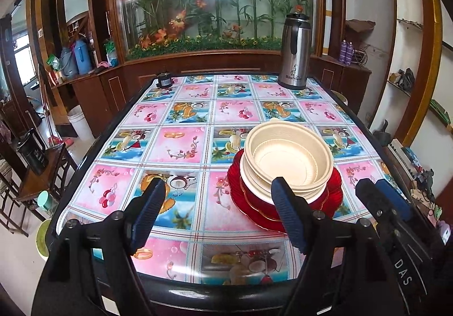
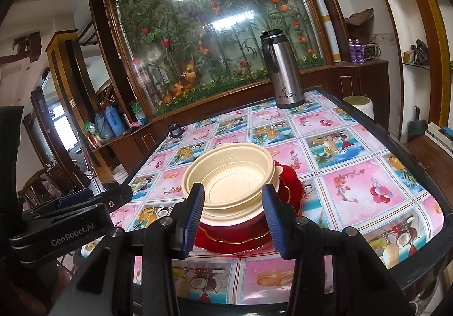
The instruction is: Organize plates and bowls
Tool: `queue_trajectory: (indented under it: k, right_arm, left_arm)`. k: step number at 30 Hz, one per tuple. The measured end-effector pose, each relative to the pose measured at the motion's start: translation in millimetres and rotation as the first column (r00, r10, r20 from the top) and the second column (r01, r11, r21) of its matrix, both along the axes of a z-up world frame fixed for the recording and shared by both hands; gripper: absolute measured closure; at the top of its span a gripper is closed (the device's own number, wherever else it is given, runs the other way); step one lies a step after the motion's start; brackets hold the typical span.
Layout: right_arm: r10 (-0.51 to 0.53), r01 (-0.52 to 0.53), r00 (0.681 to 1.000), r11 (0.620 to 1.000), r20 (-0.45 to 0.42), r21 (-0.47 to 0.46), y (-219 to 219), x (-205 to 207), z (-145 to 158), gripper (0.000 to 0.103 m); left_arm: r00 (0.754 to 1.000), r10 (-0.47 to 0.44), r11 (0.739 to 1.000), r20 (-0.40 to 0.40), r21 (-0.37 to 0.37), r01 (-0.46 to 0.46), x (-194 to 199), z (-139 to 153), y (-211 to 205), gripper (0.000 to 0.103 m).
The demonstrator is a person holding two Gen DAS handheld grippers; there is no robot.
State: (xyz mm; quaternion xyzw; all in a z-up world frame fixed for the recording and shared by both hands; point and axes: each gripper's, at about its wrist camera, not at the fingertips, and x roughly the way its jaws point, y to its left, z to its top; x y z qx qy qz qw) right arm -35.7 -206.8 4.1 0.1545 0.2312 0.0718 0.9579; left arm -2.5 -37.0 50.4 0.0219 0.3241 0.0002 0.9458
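A stack of cream bowls (image 1: pixel 287 158) sits nested on red plates (image 1: pixel 334 188) on the table's right half. The same cream bowls (image 2: pixel 229 177) and red plates (image 2: pixel 240 242) show in the right wrist view. My left gripper (image 1: pixel 218 194) is open and empty, held above the table's near edge to the left of the stack. My right gripper (image 2: pixel 233 199) is open, its jaws just in front of the stack, holding nothing. The right gripper also shows at the right edge of the left wrist view (image 1: pixel 380 198); the left gripper body is at the left of the right wrist view (image 2: pixel 70 219).
A steel thermos jug (image 1: pixel 294 51) stands at the table's far right corner. A small black round object (image 1: pixel 165 79) sits at the far left edge. The table (image 1: pixel 181 143) has a bright patterned cover. A white bucket (image 1: pixel 80 122) and wooden chairs stand left of it.
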Motion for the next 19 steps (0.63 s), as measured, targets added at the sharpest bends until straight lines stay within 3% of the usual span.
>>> queue_trajectory:
  k: [19]
  right_arm:
    - [-0.016,0.016,1.0,1.0,-0.023,0.014,0.9,9.0,-5.8,0.058]
  left_arm:
    - [1.0,-0.022,1.0,-0.018,0.001,0.022,-0.5,-3.8,-2.4,0.024]
